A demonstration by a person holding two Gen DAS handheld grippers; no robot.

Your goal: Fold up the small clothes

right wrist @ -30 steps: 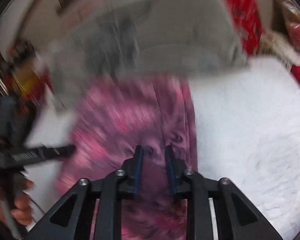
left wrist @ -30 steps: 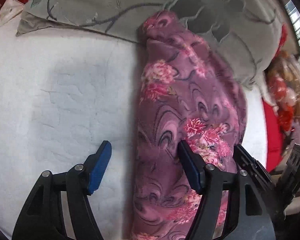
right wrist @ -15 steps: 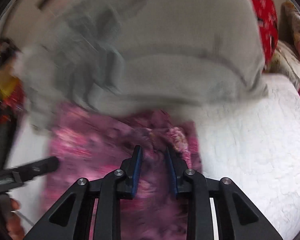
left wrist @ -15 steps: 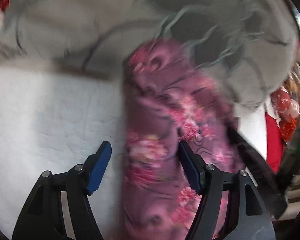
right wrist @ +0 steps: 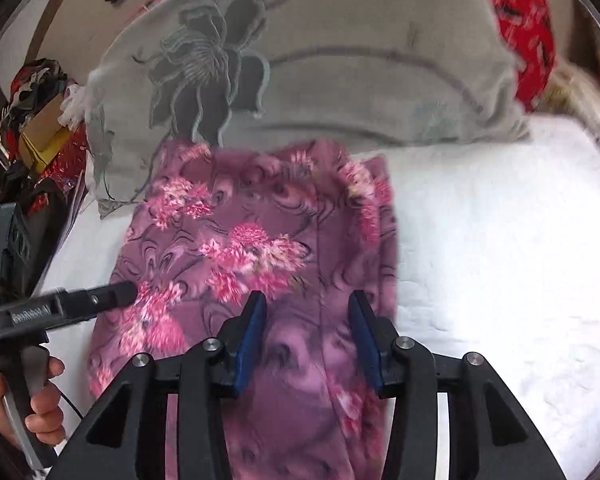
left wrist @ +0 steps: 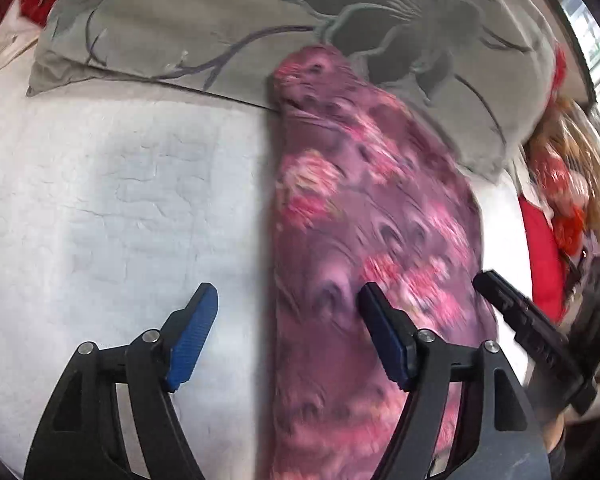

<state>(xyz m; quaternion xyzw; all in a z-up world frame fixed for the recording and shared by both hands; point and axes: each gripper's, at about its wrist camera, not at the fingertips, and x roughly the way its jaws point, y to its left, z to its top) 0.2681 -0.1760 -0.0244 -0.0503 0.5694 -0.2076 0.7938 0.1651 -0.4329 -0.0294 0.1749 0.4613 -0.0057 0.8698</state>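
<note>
While both of my grippers hang over the bed, the work surface under them is a white quilted bedspread (left wrist: 112,200) with a puckered stitch texture, flat and bare on the side away from the garment.

Task item: a purple fleece garment with pink flower print (right wrist: 260,248), folded into a long strip lying flat on the bedspread. Its far end touches a grey-green pillow with a dark embroidered flower (right wrist: 340,40), which sits across the head of the bed. In the left wrist view that end overlaps the pillow edge.

Left gripper (left wrist: 288,316): jaws wide apart, nothing clamped. One blue pad is over bare bedspread, the other over the garment; the garment's long edge runs between them. Contact with the fabric: cannot tell.

Right gripper (right wrist: 306,336): jaws opening, about half apart, garment below and between the pads, neither pad pressing it. A fold line in the fabric runs up between the jaws.

My left hand (right wrist: 24,404) shows at the right-view edge, wrapped on the gripper handle.

Room: red patterned fabric (right wrist: 520,28) behind the pillow, a red cushion (left wrist: 544,256) at the bed edge, a cluttered pile with a cardboard box (right wrist: 44,124) off the side. Motion blur softens part of the garment in the left view.
</note>
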